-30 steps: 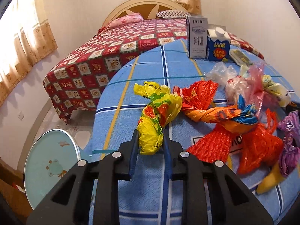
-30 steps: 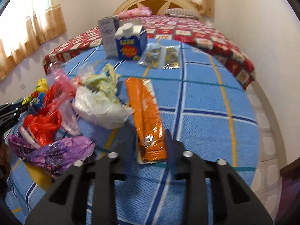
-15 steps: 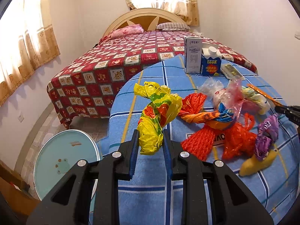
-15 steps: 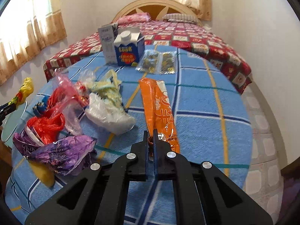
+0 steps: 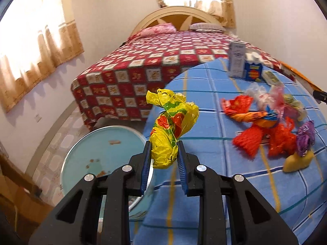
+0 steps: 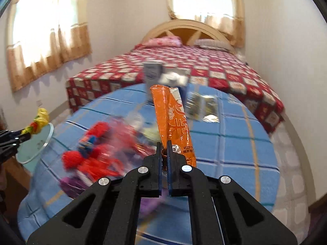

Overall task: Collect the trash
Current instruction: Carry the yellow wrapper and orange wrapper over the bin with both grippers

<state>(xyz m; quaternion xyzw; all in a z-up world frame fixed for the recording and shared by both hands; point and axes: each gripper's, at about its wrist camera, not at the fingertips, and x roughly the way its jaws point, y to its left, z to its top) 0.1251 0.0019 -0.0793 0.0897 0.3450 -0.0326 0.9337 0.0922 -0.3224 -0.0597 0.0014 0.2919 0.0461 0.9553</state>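
Now, left gripper: clamps the yellow bag; carry it squarely over the bin.
Right gripper: pinches the orange wrapper; grip firmly.

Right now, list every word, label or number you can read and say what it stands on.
"2025..." then Chinese characters: date stamp on the orange wrapper, low end; the rest is hidden.
Slanted logo lettering along the orange wrapper: not clearly readable.
Blue carton: yellow label blurred.
Grey-white carton: print too small.
Yellow plastic bag: small dark print unreadable.
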